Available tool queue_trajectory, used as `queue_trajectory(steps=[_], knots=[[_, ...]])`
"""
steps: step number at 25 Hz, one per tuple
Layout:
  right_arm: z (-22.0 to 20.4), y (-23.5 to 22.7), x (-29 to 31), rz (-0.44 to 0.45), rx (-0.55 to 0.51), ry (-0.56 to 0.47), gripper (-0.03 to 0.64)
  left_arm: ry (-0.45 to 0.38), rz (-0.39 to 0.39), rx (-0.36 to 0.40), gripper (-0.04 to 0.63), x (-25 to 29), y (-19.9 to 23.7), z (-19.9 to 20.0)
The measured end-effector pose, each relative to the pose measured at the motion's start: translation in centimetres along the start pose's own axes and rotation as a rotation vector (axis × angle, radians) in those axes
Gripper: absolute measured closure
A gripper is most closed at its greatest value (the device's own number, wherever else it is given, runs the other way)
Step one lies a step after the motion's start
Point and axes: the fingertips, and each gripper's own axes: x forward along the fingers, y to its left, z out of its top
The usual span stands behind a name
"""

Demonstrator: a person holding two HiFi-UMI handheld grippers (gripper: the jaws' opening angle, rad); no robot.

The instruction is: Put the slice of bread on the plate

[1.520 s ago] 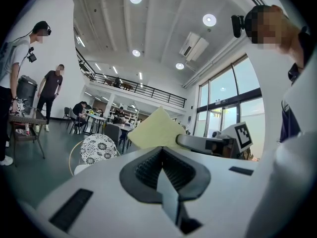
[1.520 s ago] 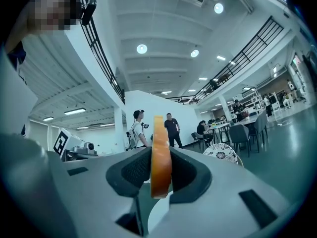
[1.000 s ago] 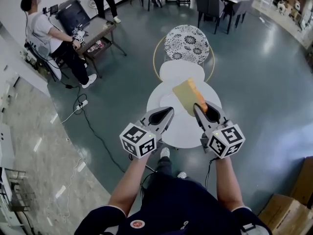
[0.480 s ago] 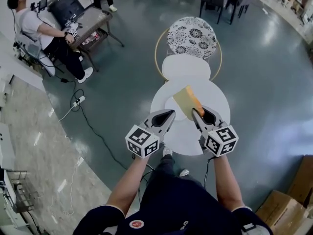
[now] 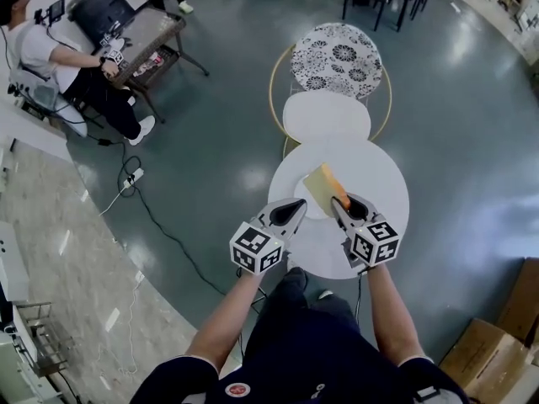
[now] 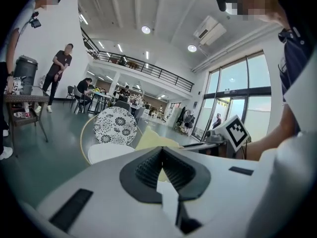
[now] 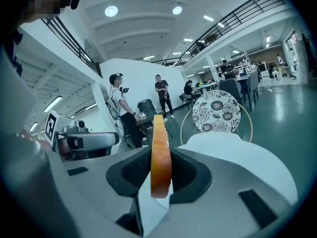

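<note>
Gripping the slice of bread (image 5: 322,185) on edge, the right gripper (image 5: 338,202) has its two dark pads pressed against the flat faces of the slice; in the right gripper view the bread (image 7: 161,152) stands upright between the jaws of the right gripper (image 7: 161,170), its orange crust facing the camera. The slice hangs over the middle of the round white table (image 5: 383,192), above a pale plate (image 5: 308,211) that is hard to tell from the tabletop, and whether bread and plate touch cannot be made out. The left gripper (image 5: 296,204) sits just beside the right one, tip near the bread, with its jaws brought together and nothing between them; in the left gripper view its ribbed pads meet at the tip of the left gripper (image 6: 161,155), and the yellow face of the slice (image 6: 151,140) shows behind them. Beyond the table stands a chair (image 5: 337,61) with a black-and-white flower-patterned back and a white seat. A seated person (image 5: 50,53) works at a low table (image 5: 143,36) at the upper left, a power strip (image 5: 135,178) lies on the grey-green floor, and a cardboard box (image 5: 497,343) sits at the lower right
</note>
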Motion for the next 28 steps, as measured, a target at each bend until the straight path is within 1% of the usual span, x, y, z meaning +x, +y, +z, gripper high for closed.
queue_trajectory(steps=[5, 11, 19, 23, 28], knots=[[-2.7, -1.0, 2.7, -0.016, 0.038, 0.056, 0.515, 0.047, -0.020, -0.033, 0.589, 0.7, 1.8, -2.2], [-4.9, -1.9, 4.7, -0.015, 0.077, 0.106, 0.515, 0.073, -0.029, -0.076, 0.589, 1.6, 3.1, -3.5], [-6.9, -2.5, 5.8, 0.015, 0.122, 0.139, 0.515, 0.136, -0.016, -0.119, 0.589, 2.4, 3.2, -6.2], [-8.0, -3.2, 6.5, 0.030, 0.138, 0.163, 0.515, 0.143, 0.001, -0.151, 0.589, 2.6, 3.4, -6.7], [-9.3, -4.7, 6.4, 0.030, 0.157, 0.202, 0.514, 0.159, 0.022, -0.162, 0.589, 3.0, 3.1, -7.2]])
